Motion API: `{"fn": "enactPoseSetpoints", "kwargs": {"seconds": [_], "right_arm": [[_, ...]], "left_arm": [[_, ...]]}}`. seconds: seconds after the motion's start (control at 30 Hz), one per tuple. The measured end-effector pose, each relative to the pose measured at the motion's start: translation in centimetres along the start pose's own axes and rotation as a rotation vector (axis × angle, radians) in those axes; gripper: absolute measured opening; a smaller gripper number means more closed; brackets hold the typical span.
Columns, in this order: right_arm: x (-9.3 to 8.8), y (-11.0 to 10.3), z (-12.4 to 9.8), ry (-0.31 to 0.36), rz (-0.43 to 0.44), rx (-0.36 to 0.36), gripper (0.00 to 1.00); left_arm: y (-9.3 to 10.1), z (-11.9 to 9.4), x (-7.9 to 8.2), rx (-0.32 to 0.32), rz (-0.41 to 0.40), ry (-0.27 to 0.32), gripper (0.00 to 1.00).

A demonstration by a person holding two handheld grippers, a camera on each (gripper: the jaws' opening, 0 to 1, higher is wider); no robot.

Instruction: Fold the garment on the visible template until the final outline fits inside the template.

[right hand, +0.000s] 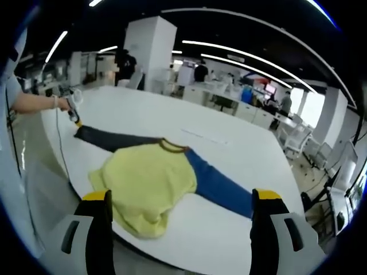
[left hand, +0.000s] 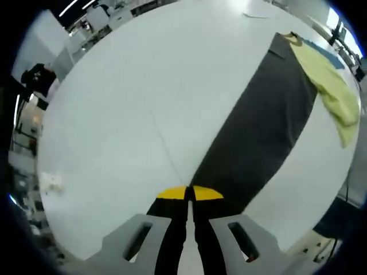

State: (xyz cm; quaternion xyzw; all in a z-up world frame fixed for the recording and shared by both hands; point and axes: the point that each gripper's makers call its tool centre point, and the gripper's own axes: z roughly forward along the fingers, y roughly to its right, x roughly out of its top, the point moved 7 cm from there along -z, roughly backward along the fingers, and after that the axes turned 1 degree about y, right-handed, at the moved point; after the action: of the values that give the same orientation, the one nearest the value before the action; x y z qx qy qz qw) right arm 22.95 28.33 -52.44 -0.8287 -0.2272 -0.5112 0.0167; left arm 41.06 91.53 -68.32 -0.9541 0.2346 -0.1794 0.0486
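Sleeve pulled out straight, the fold itself not yet begun

On the white worktop (right hand: 229,143) lay a yellow top (right hand: 146,183) with one dark grey sleeve (right hand: 112,139) and one blue sleeve (right hand: 221,186) stretched out to opposite sides of its body. The left tongs (left hand: 187,195) were clenched at the far end of the grey sleeve (left hand: 258,137), though whether cloth sat between the tips I could not tell; a hand (right hand: 67,103) held them there. The right tongs (right hand: 182,200) stood released, hanging just beside the near hem of the yellow body. I made out no template outline. It looked like the spreading stage; next the sleeves would want bringing in over the body. Beyond the top stood desks, a white pillar (right hand: 150,48) and people, well apart; a thin cable (right hand: 60,149) ran near the grey sleeve.
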Motion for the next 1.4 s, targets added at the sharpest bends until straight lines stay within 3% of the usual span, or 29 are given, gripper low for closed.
{"fn": "enactPoseSetpoints", "kwargs": {"seconds": [0.57,1.07,1.13,1.33,1.4], "right_arm": [[0.1,-0.8,-0.1,-0.005,0.011,-0.024,1.0],[-0.2,-1.1,-0.3,-0.019,0.02,-0.039,1.0],[-0.2,-1.2,-0.3,-0.016,0.021,-0.038,1.0],[-0.1,-1.2,-0.3,-0.01,0.02,-0.036,1.0],[-0.1,-1.2,-0.3,-0.009,0.019,-0.034,1.0]], "left_arm": [[-0.5,1.3,-0.7,-0.038,-0.023,-0.04,0.0],[-0.4,1.8,-0.6,-0.047,0.03,-0.039,0.0],[-0.4,1.7,-0.6,-0.025,0.069,-0.034,0.02],[-0.3,1.5,-0.7,-0.022,0.054,-0.014,0.05],[-0.5,1.4,-0.7,0.003,0.057,-0.005,0.12]]}}
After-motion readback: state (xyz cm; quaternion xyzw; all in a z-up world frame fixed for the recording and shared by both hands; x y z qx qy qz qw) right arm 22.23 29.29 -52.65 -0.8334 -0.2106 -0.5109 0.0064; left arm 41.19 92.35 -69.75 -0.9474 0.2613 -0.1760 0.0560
